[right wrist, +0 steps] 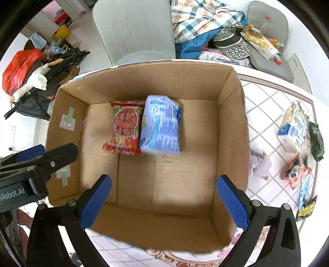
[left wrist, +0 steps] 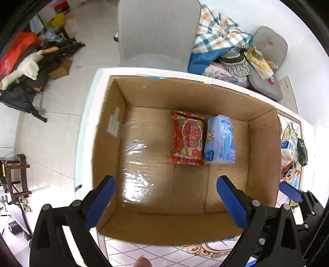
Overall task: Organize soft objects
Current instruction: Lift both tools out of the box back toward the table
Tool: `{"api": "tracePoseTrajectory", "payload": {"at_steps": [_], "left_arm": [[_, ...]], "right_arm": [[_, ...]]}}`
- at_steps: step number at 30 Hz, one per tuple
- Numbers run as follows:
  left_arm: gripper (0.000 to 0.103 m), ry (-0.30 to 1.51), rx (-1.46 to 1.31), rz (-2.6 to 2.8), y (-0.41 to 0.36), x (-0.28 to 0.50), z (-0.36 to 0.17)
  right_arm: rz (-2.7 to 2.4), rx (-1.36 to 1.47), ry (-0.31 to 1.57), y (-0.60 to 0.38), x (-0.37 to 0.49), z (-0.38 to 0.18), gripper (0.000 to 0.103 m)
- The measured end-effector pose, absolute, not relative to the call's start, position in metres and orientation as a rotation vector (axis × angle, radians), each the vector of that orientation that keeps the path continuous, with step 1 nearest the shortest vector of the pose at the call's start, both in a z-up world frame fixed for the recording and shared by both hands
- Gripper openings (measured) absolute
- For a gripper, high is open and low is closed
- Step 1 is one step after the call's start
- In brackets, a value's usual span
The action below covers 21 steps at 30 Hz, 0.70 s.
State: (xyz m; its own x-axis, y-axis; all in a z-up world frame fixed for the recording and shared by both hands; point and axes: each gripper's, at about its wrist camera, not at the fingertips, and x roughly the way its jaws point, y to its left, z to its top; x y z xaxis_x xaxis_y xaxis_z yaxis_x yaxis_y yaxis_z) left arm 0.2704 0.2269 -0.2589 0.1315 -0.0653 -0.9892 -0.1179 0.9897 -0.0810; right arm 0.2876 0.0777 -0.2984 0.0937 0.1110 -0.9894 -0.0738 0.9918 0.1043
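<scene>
Cardboard box holds red snack packet beside blue tissue pack.

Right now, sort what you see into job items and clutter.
Job: cardboard box; red snack packet and blue tissue pack inside it; loose packets on the table; left gripper and right gripper, both open and empty.

Clutter: grey chair; plaid cloth; stuffed goose.

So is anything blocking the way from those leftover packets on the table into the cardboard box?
Nothing visible does. The brown cardboard box is open-topped with bare floor beside the red snack packet and blue tissue pack; the loose packets lie beyond its wall.
</scene>
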Motion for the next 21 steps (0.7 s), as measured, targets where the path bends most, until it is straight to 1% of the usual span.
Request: {"api": "tracePoseTrajectory", "payload": {"at_steps": [12, 21], "left_arm": [[0.101, 1.309, -0.05, 0.08, 0.211, 0.191, -0.198], [0.101, 1.261, -0.053, 0.082, 0.192, 0.159, -0.159]], "right_arm": [[0.145, -0.004, 1.356, 0.064, 0.206, -0.229, 0.103], [0.21, 0.019, 1.297, 0.052, 0.165, -0.187, 0.103]]}}
